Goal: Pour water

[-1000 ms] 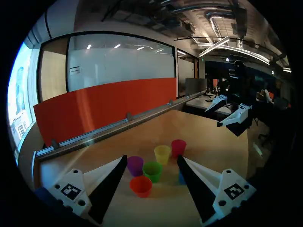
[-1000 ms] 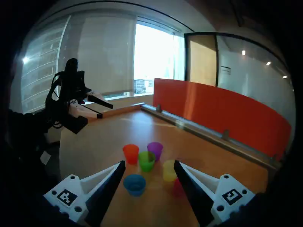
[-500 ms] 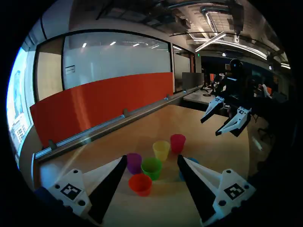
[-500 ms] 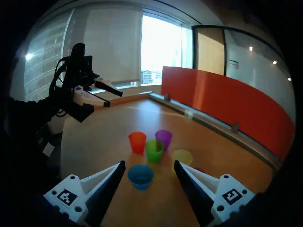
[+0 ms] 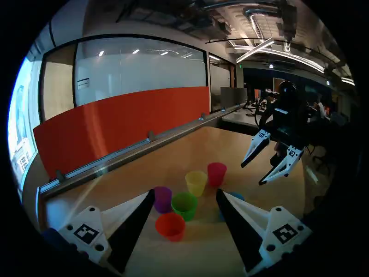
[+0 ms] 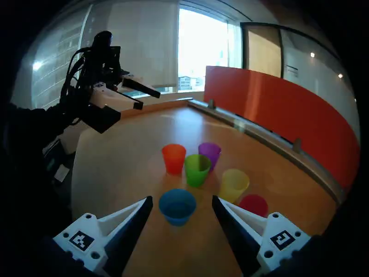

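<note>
In the left gripper view the left tongs gape wide, empty, over cups clustered on the surface, likely for easy reach; the right tongs hover beyond, also wide; in the right gripper view the blue cup sits just ahead between their fingers, seemingly lined up for grasping.

no legible txt, wall sign unreadable

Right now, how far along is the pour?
Done: nothing visible. All six cups stand upright on the table, ungripped. In hand: nothing; the left gripper and right gripper are both open, the right one lined up on the blue cup without touching it. Left: grasp a cup, pour, set it down. Whether any cup holds water I can't tell.
</note>
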### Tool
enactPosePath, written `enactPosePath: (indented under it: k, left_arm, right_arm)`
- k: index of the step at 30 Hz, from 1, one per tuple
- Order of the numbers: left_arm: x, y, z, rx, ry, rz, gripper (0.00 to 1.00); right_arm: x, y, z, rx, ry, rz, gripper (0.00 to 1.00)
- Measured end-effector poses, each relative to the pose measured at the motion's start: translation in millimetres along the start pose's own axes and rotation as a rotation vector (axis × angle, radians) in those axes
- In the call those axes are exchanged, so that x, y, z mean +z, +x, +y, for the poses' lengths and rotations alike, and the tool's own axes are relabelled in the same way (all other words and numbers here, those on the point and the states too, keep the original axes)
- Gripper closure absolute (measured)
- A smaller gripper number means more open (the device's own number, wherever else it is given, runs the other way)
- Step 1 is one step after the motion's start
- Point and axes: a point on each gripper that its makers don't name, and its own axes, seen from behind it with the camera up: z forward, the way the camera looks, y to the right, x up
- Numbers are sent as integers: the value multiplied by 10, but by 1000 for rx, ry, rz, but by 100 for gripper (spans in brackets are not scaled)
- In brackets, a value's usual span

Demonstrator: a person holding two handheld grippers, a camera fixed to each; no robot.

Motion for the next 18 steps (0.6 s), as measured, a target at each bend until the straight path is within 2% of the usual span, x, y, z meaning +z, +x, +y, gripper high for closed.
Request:
enactPosePath:
  k: [18]
  left_arm:
    - [224,-68,-87,-7,1,-18,2]
  right_arm:
    - [463,-481,-12,6,33,-90,0]
